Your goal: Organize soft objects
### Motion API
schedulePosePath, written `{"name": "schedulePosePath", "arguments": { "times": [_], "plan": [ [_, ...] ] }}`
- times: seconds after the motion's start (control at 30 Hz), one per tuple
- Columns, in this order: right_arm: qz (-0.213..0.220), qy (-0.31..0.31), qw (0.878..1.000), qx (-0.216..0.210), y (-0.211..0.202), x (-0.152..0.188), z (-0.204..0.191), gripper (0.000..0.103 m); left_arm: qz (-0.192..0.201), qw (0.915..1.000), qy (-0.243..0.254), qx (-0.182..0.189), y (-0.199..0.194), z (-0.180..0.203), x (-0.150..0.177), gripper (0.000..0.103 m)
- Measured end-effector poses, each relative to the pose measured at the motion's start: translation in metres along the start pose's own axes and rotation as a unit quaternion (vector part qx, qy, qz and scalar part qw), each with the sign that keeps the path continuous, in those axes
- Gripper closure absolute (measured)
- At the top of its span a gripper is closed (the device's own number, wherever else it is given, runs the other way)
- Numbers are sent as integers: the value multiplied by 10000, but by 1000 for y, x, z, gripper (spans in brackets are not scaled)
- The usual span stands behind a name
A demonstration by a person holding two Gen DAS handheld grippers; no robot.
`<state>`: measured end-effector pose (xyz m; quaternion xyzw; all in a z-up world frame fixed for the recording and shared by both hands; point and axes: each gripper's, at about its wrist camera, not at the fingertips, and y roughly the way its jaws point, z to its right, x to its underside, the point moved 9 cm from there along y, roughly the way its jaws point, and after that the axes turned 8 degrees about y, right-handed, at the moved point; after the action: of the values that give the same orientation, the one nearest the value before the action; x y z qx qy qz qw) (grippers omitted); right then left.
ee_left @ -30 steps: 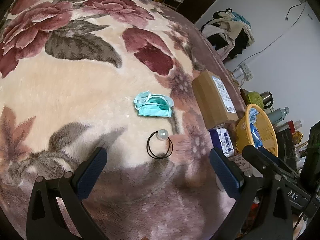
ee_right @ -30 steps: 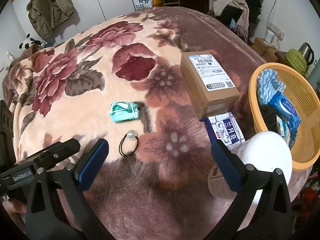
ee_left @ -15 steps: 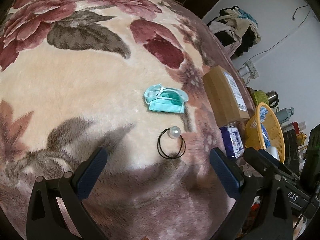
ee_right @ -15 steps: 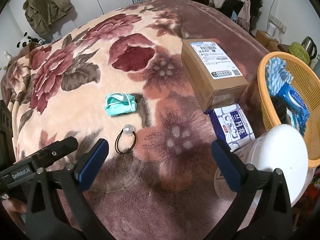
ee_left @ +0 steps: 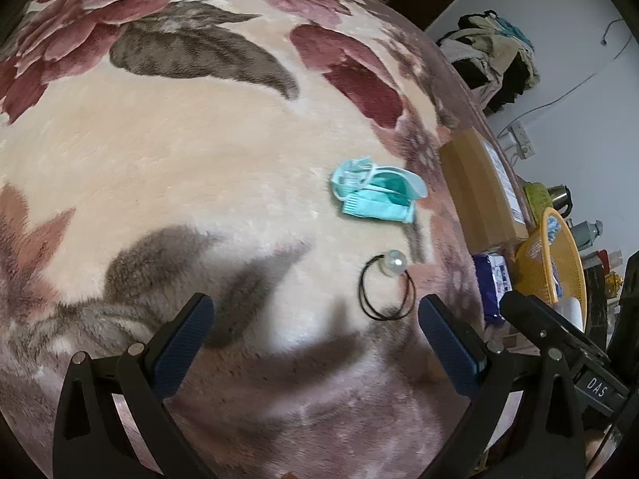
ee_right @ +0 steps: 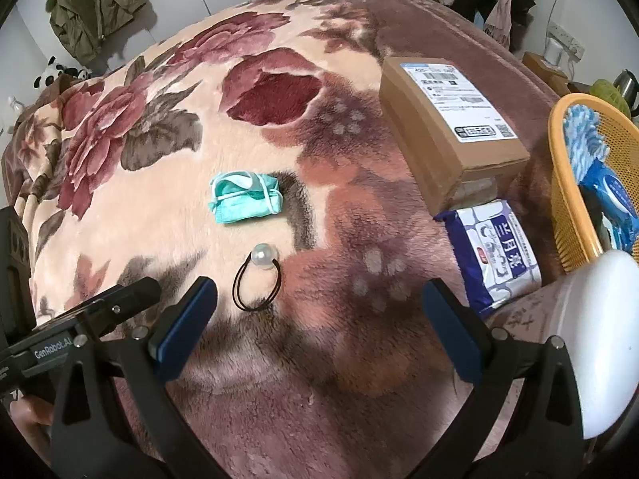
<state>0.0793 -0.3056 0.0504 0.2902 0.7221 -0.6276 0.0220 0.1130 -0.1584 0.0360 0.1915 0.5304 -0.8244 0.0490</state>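
Note:
A folded teal face mask (ee_left: pixel 375 195) (ee_right: pixel 245 201) lies on the floral blanket. Just nearer to me lies a black hair tie with a white pearl bead (ee_left: pixel 387 285) (ee_right: pixel 257 279). My left gripper (ee_left: pixel 315 335) hangs open above the blanket, the hair tie just inside its right finger. My right gripper (ee_right: pixel 319 327) is open too, with the hair tie close to its left finger. Neither holds anything. An orange mesh basket (ee_right: pixel 567 183) (ee_left: pixel 559 255) at the right edge holds a blue cloth and a blue packet.
A cardboard parcel (ee_right: pixel 447 127) and a blue-and-white tissue pack (ee_right: pixel 495 255) lie right of the mask. A white rounded object (ee_right: pixel 595 335) sits by the right finger. The left gripper's body (ee_right: pixel 76 343) shows at lower left. Clothes, a kettle and cupboards stand beyond the bed.
Both grippers have moved forward and lower over the blanket. The mask and hair tie appear larger and nearer; in the left view they have shifted right. Both stay open.

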Motion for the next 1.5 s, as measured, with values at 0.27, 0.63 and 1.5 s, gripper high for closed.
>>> {"name": "schedulePosePath", "arguments": {
  "times": [0.27, 0.63, 1.5],
  "plan": [
    [-151, -106, 9998, 1, 24, 0, -11, 0, -23, 9998, -93, -157, 6, -23, -1, 1],
    [-98, -948, 9954, 92, 78, -38, -70, 0, 45, 9982, -250, -543, 5, -70, -1, 1],
    [762, -470, 9959, -138, 11, -39, -13, 50, -3, 9967, 751, 308, 53, 57, 1, 2]
  ]
}}
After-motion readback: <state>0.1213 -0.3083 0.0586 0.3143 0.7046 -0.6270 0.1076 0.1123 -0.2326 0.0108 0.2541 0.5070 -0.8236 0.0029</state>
